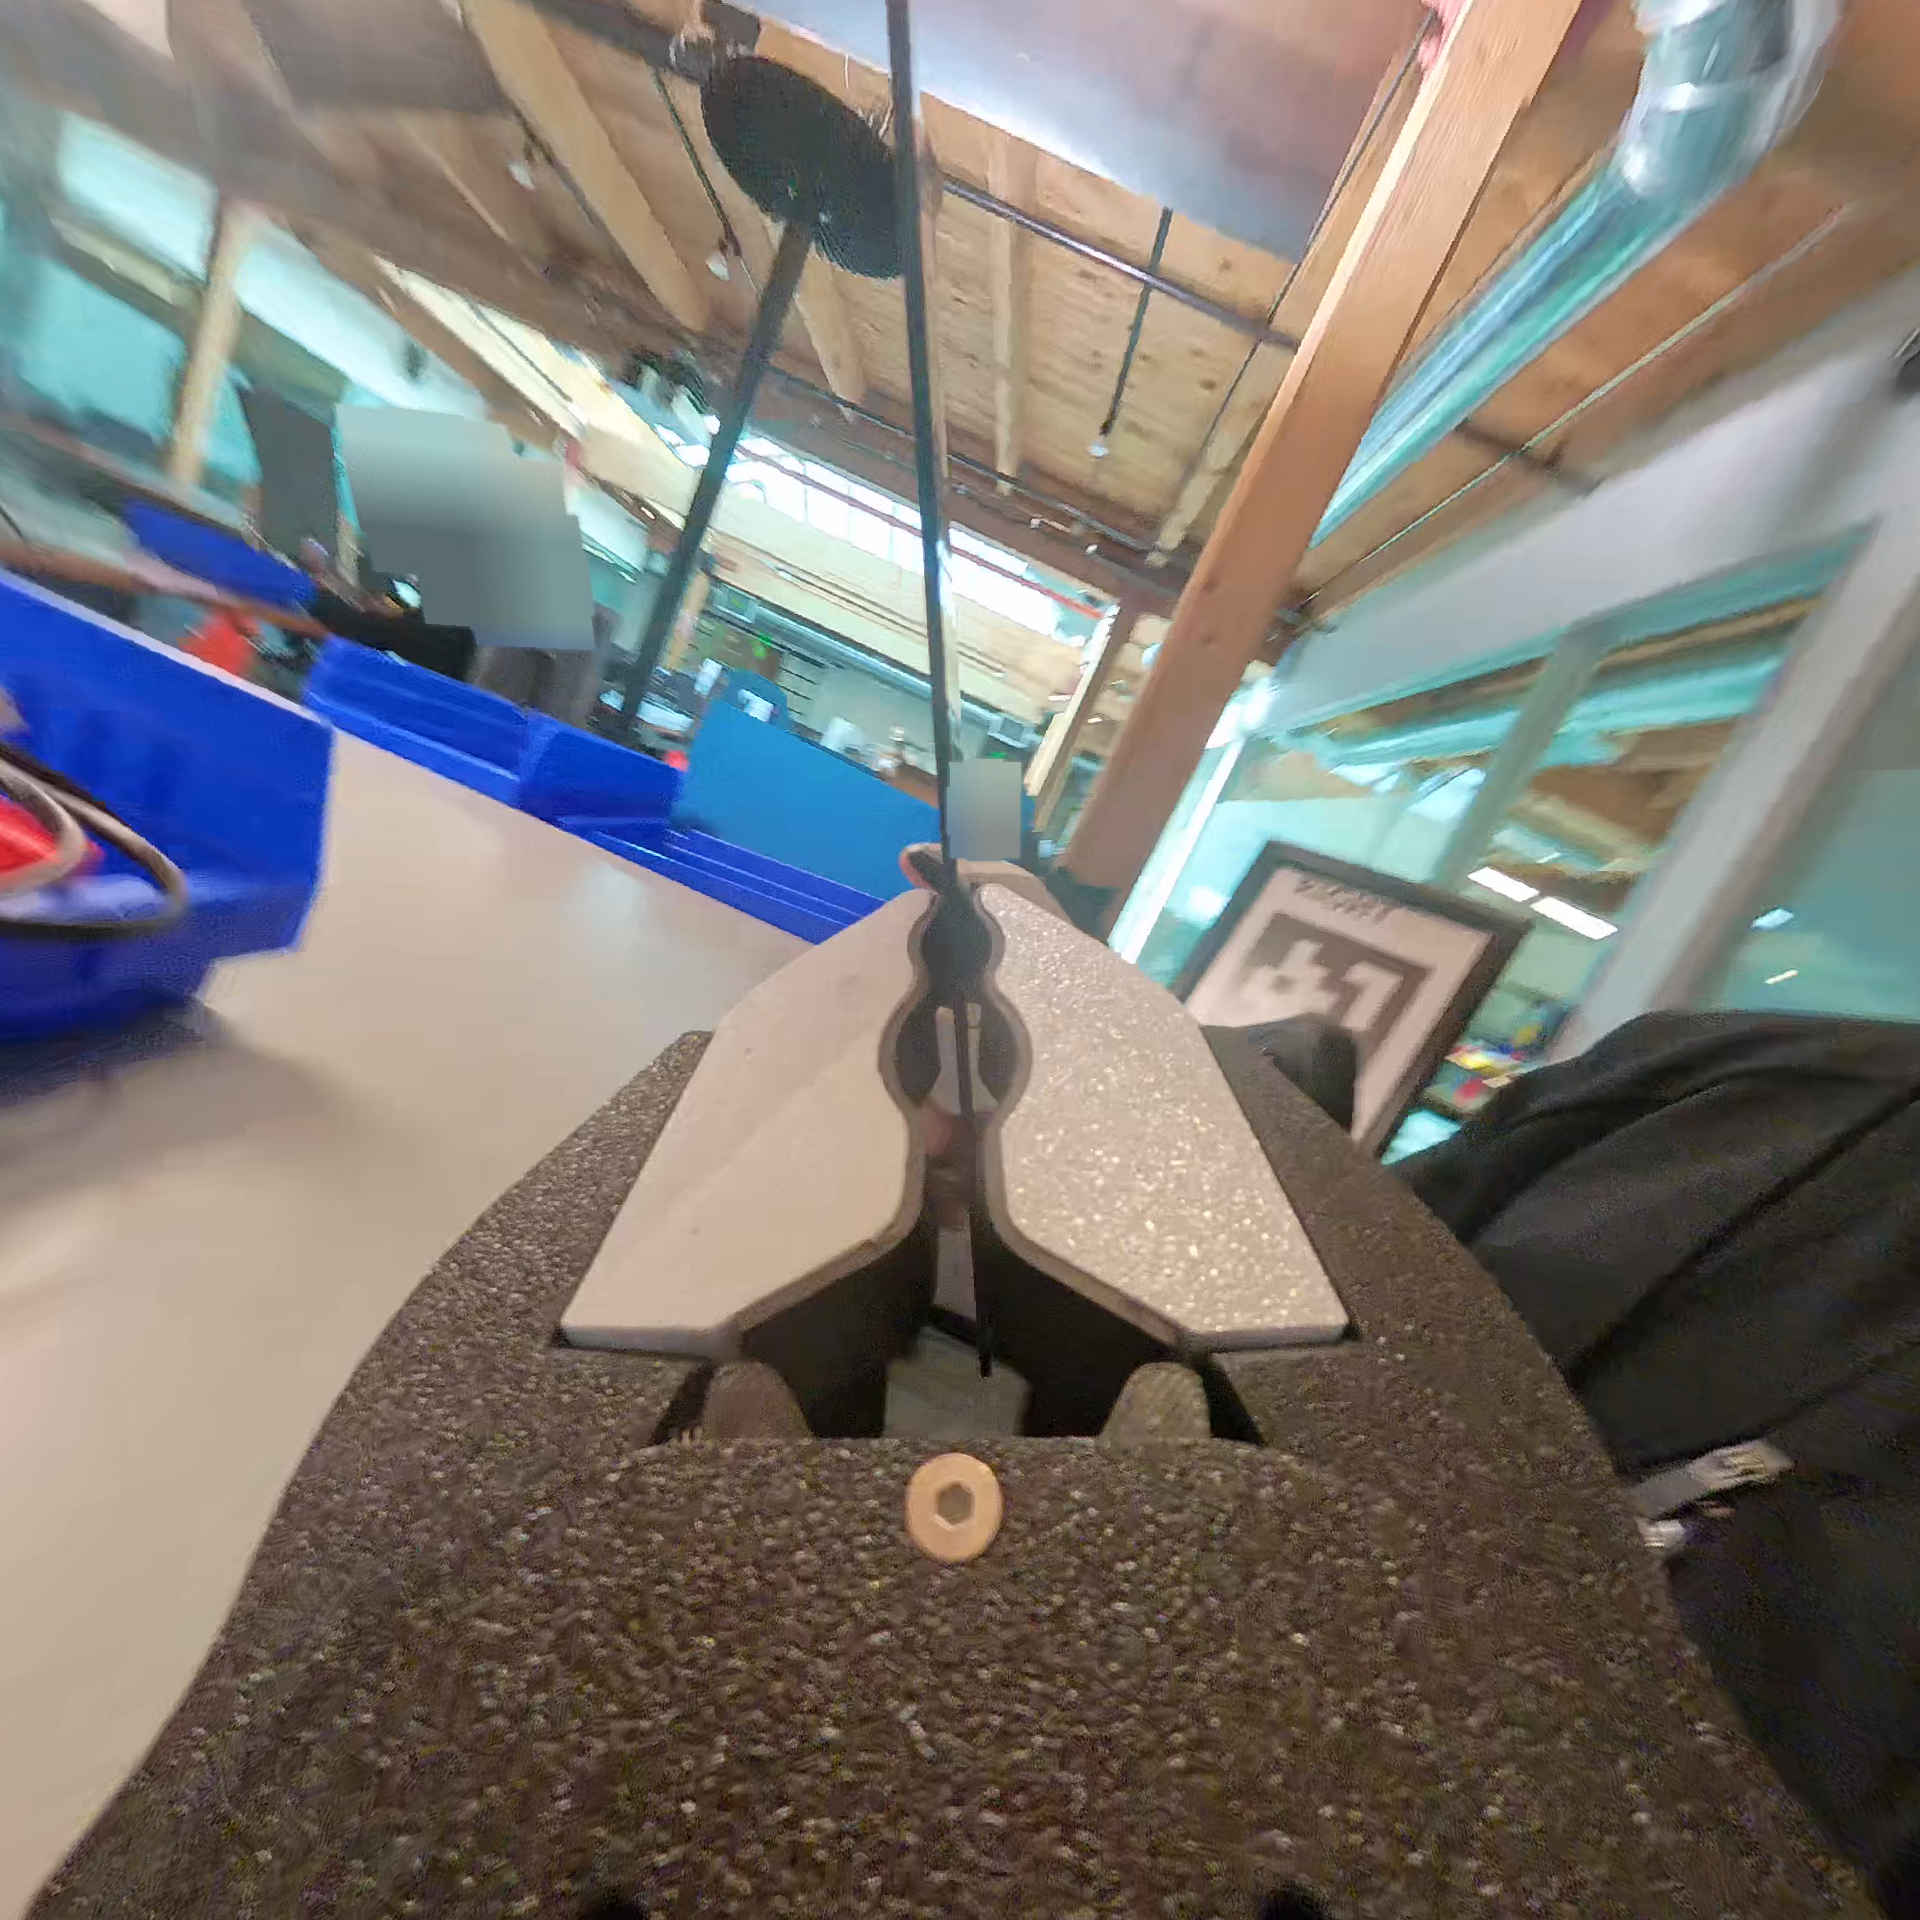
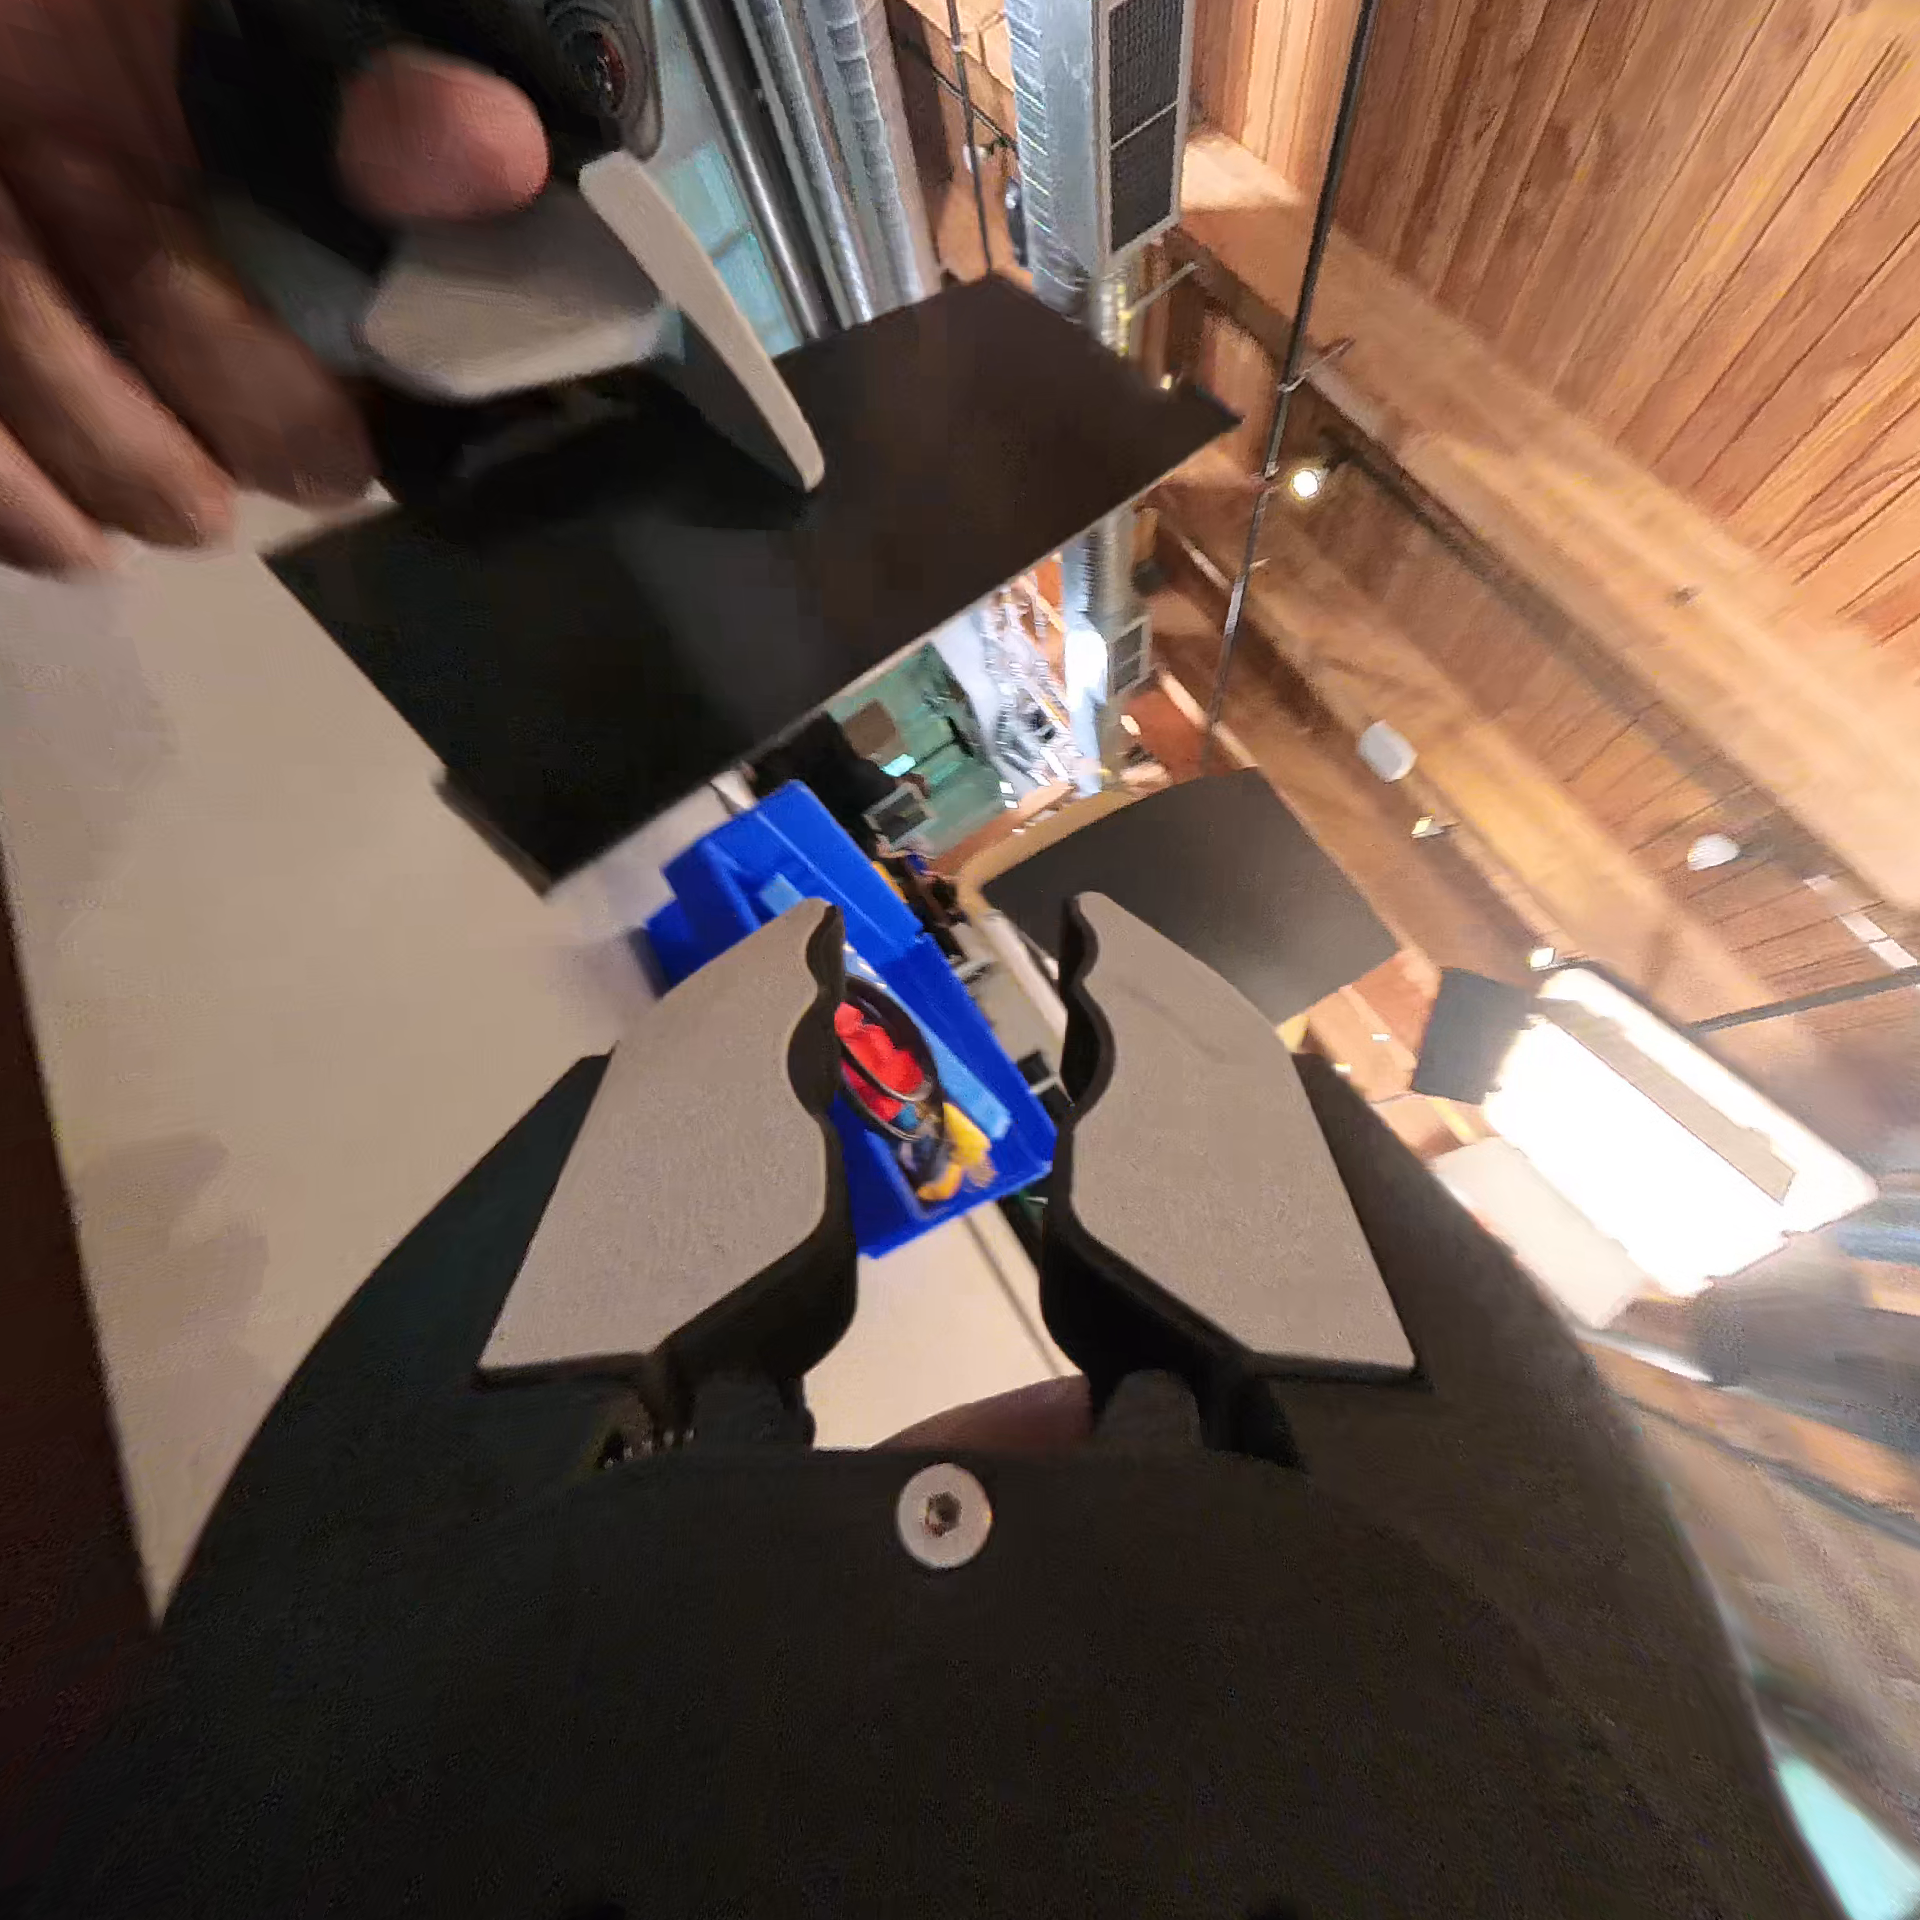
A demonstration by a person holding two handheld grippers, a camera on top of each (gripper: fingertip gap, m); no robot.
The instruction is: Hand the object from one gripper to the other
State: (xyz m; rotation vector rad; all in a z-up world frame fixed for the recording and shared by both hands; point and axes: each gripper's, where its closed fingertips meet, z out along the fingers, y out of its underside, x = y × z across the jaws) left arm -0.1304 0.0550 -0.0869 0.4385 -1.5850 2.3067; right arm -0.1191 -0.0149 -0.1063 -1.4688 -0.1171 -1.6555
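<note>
A thin flat black sheet shows edge-on as a dark line (image 1: 920,416) rising from between my left gripper's fingertips (image 1: 951,904), which are shut on its lower edge. In the right wrist view the same sheet (image 2: 675,603) is a broad black rectangle at the upper left, pinched by the left gripper (image 2: 800,468), which a hand (image 2: 156,260) holds. My right gripper (image 2: 951,925) is open and empty. It sits below and to the right of the sheet, apart from it, with its jaws a sheet's width or more apart.
A pale table (image 1: 416,987) lies below. Blue bins (image 1: 156,810) stand on it; one (image 2: 935,1091) holds red and yellow items. A black-framed marker plate (image 1: 1351,977) and dark fabric (image 1: 1662,1247) are at the right of the left wrist view.
</note>
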